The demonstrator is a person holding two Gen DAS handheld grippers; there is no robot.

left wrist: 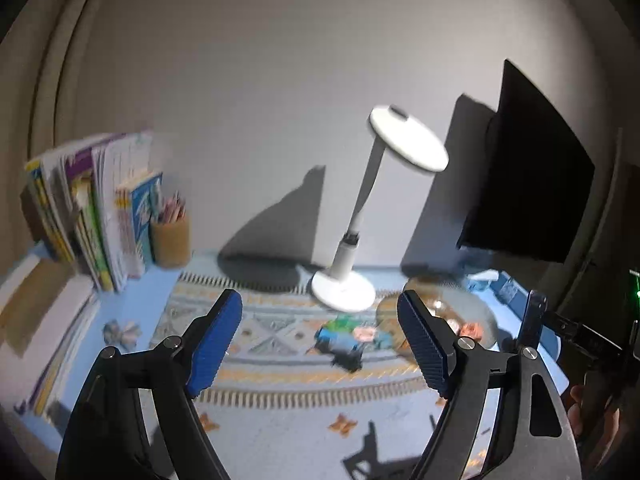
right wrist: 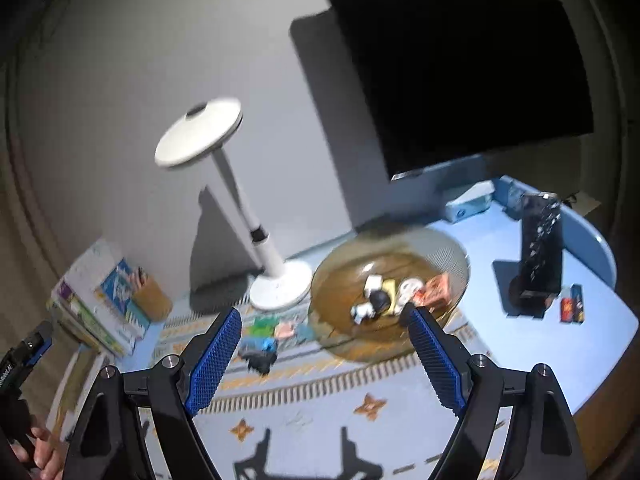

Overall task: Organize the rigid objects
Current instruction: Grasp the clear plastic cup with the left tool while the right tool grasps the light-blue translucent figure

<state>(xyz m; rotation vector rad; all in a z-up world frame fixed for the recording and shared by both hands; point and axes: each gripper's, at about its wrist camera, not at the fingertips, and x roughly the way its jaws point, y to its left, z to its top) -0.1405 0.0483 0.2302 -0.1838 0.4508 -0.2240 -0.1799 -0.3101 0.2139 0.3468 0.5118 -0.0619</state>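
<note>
A brown glass bowl (right wrist: 448,248) stands on the patterned mat and holds several small toys (right wrist: 384,296), among them an orange box (right wrist: 436,292). Left of the bowl, a green and blue block figure (right wrist: 264,334) and a dark toy (right wrist: 260,362) lie on the mat. My right gripper (right wrist: 323,316) hovers open and empty above the mat, in front of the bowl. The left wrist view shows the same figure (left wrist: 342,336) and bowl (left wrist: 476,308) blurred. My left gripper (left wrist: 318,304) is open and empty too, held above the mat.
A white desk lamp (right wrist: 280,284) stands behind the toys, with a dark monitor (right wrist: 460,60) at the right. Books (left wrist: 96,216) and a pencil cup (left wrist: 170,240) fill the back left. A tall black box (right wrist: 540,248), a small carton (right wrist: 572,308) and a blue box (right wrist: 470,202) sit right.
</note>
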